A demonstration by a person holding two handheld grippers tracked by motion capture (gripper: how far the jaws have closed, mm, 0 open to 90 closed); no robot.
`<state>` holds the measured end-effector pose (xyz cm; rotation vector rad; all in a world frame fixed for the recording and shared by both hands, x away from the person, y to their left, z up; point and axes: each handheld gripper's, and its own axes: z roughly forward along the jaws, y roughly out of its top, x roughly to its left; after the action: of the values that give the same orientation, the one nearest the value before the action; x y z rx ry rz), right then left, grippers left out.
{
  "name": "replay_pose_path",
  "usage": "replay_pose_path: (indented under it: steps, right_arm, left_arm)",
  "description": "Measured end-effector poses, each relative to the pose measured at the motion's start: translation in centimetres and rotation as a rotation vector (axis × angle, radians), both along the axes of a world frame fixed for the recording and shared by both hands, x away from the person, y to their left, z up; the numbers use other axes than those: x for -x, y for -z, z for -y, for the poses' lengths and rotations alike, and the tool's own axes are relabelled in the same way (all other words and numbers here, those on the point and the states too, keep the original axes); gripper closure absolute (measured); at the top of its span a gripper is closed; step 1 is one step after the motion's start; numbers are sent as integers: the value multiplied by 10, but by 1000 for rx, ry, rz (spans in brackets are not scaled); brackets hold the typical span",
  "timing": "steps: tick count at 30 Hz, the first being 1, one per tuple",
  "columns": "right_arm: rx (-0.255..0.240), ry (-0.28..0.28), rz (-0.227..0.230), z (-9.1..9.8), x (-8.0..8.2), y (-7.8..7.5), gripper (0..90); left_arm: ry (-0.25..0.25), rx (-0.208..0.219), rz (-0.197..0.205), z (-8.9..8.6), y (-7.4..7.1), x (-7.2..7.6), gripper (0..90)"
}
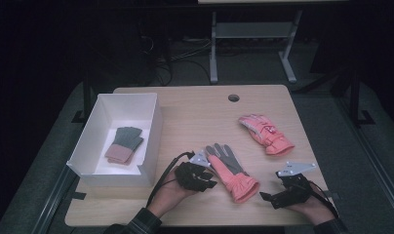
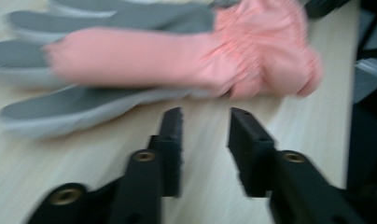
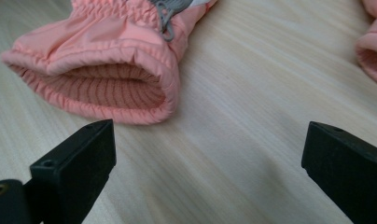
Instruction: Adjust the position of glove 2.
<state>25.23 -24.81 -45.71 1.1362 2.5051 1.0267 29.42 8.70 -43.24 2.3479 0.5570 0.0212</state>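
Pink ribbed-cuff glove, grey palm

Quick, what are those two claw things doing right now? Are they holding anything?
Left gripper: open, holding nothing; the pink and grey glove lies just ahead of its jaws.
Right gripper: wide open, holding nothing above the table.

High view: fixed above person's side, looks forward and down over whole table, far. Left gripper view: low, close, faces pink glove side-on. Right gripper view: low, close, faces same glove's cuff opening. All three share that glove.
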Motion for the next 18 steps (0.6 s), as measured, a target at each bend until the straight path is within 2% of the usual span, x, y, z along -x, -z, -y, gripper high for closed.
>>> replay_pose_path:
  steps: [1, 6, 9, 11, 13, 16, 18]
  right_arm:
    - [-3, 19, -13, 0, 0, -2, 27]
    - [9, 22, -20, 0, -2, -2, 54]
    - [7, 30, -20, 1, -5, -5, 90]
    - [12, 36, -33, 0, -8, -7, 92]
    - [19, 37, -31, -2, -11, -9, 95]
    - [18, 37, -31, -2, -15, -11, 106]
    - [14, 39, -33, -2, -21, -14, 128]
  left_arm:
    - [-17, 22, -5, -8, 2, 1, 486]
    - [-22, 33, 5, -23, 6, 7, 326]
    - [-46, 40, 9, -35, 11, 12, 245]
    - [-41, 19, 8, -39, 14, 13, 188]
    - [-38, 5, 3, -41, 17, 15, 161]
    - [-49, 12, -2, -43, 19, 17, 143]
    - [-29, -2, 9, -45, 21, 17, 143]
